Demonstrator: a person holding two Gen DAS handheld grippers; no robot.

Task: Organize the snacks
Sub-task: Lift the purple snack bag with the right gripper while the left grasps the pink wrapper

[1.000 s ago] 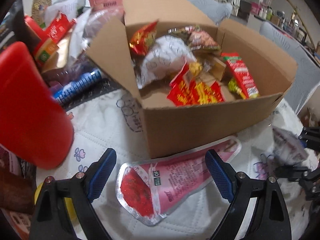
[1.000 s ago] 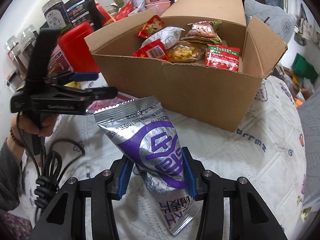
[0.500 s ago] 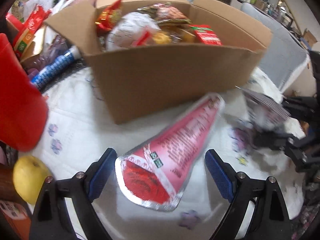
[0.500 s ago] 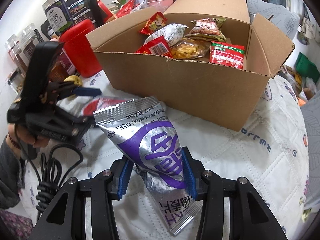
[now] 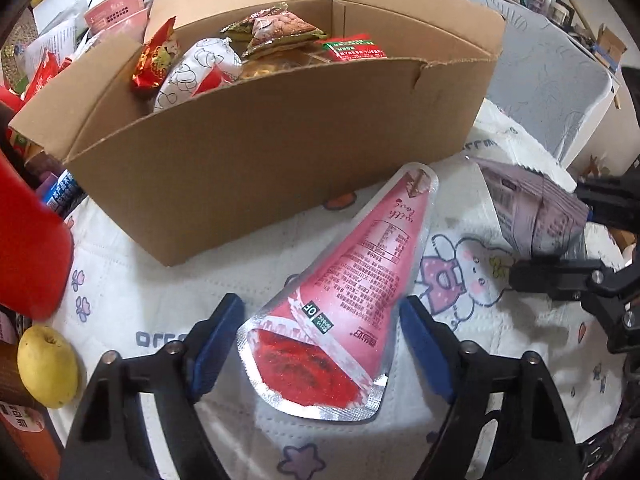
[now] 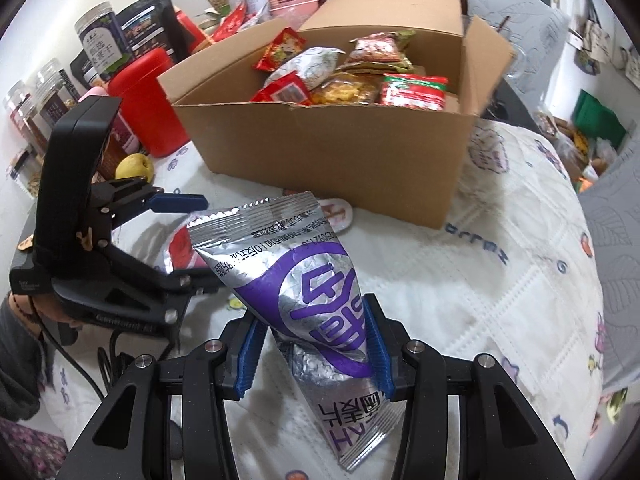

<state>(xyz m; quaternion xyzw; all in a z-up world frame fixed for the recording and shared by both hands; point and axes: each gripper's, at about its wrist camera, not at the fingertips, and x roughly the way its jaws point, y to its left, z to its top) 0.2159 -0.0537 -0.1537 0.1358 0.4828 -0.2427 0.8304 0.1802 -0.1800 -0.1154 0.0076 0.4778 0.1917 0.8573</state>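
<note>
A pink and red cone-shaped snack pouch (image 5: 344,308) lies flat on the white quilted cloth in front of the open cardboard box (image 5: 280,140). My left gripper (image 5: 320,346) straddles the pouch's wide end. Its jaws are closing, and the blue pads stand just at the pouch's edges without squeezing it. My right gripper (image 6: 312,356) is shut on a silver and purple snack bag (image 6: 316,300) and holds it upright above the cloth, short of the box (image 6: 340,152). The box holds several snack packs. The right wrist view shows the left gripper (image 6: 188,236) low at the left.
A red canister (image 5: 28,252) and a yellow fruit (image 5: 48,364) sit left of the box. Jars and dark bags (image 6: 100,44) crowd the far left. Grey chairs (image 5: 552,80) stand behind the table's right edge. A hand (image 6: 48,312) and cable lie at the near left.
The left gripper has swung round the box's corner to face its long side, and its jaws have narrowed around the pink pouch. The right gripper and its silver bag have stayed put.
</note>
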